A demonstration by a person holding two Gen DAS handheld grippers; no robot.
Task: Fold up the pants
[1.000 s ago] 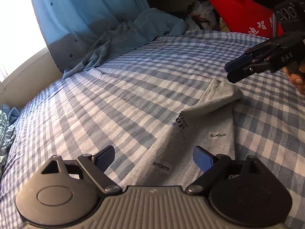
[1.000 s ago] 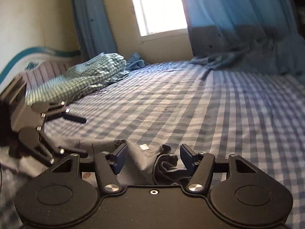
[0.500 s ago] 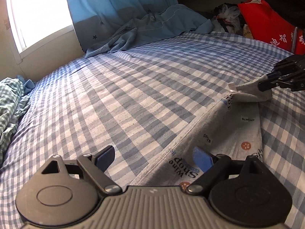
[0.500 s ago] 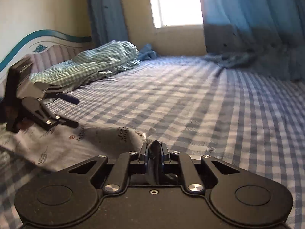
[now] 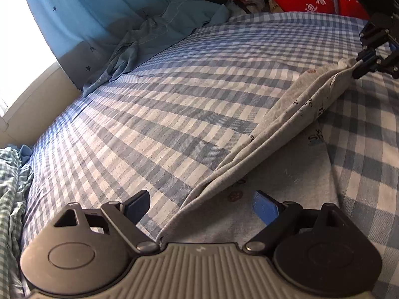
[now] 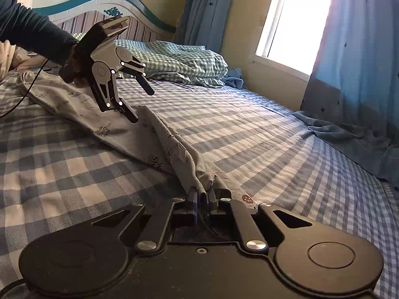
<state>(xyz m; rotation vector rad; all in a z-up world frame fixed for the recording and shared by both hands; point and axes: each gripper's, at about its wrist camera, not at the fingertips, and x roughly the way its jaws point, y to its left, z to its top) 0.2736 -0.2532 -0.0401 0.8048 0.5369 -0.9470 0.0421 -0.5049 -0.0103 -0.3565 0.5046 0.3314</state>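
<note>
Both wrist views are skimming low over the bed (image 5: 174, 114), facing each other, sharing the pants (image 6: 159, 134) at 12 o'clock.

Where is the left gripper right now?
Left gripper, open, hovers over the grey printed pants on the checked bedsheet, left in the right wrist view, before the striped headboard.

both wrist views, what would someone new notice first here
The grey printed pants stretched in a raised ridge across the blue checked bed, one end pinched in the shut right tool. The left tool stands open over the other end. Blue star curtains frame a bright window.
</note>
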